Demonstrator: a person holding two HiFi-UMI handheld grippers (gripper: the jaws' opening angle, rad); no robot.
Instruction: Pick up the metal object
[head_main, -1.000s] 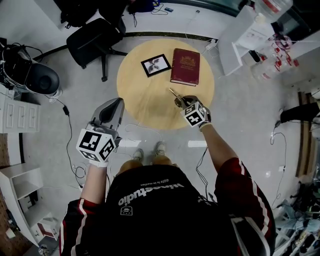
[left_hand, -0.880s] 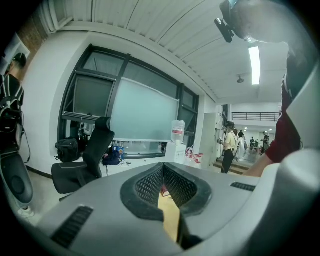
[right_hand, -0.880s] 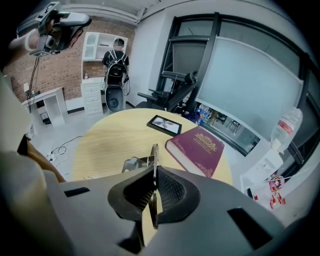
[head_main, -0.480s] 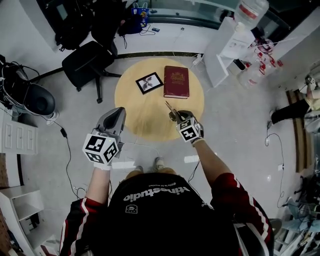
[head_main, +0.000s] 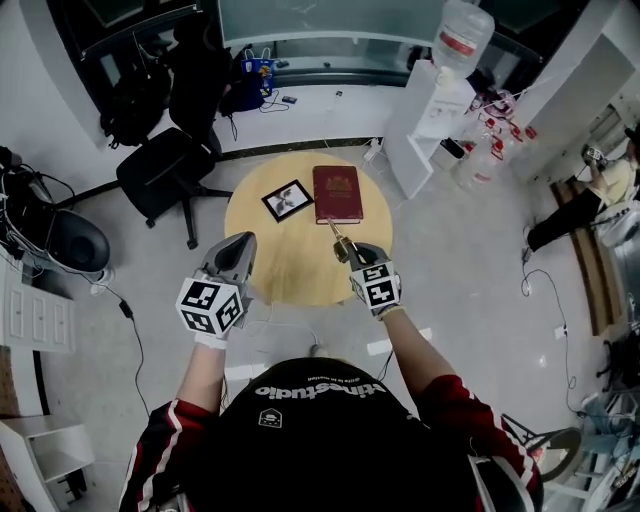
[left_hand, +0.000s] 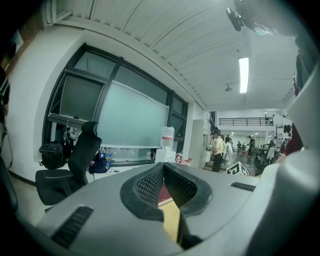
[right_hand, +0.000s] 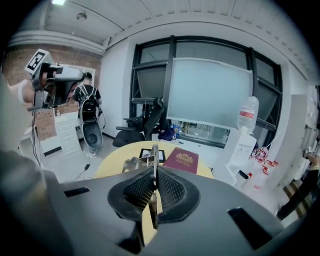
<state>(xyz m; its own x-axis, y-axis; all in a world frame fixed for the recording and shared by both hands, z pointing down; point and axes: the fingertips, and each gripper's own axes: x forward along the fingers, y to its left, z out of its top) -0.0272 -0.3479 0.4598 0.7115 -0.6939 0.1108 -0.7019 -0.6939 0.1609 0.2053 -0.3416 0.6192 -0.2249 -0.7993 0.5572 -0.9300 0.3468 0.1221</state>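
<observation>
Round wooden surface sits mid-floor in an office-type room, with a book and a frame side by side on its far half. Right gripper is out over the near right part of the surface, arm stretched forward, pointing ahead and tipped down a bit. Its fingers are clamped on the metal object, a thin flat piece that pokes out past the tips toward the book, up clear of the wood. Left gripper hovers at the near left edge, roughly level, fingers pressed together at the tips. Room to move: bare wood across the near half, open floor to the right, a chair just off the far left rim and a white cabinet off the far right.
</observation>
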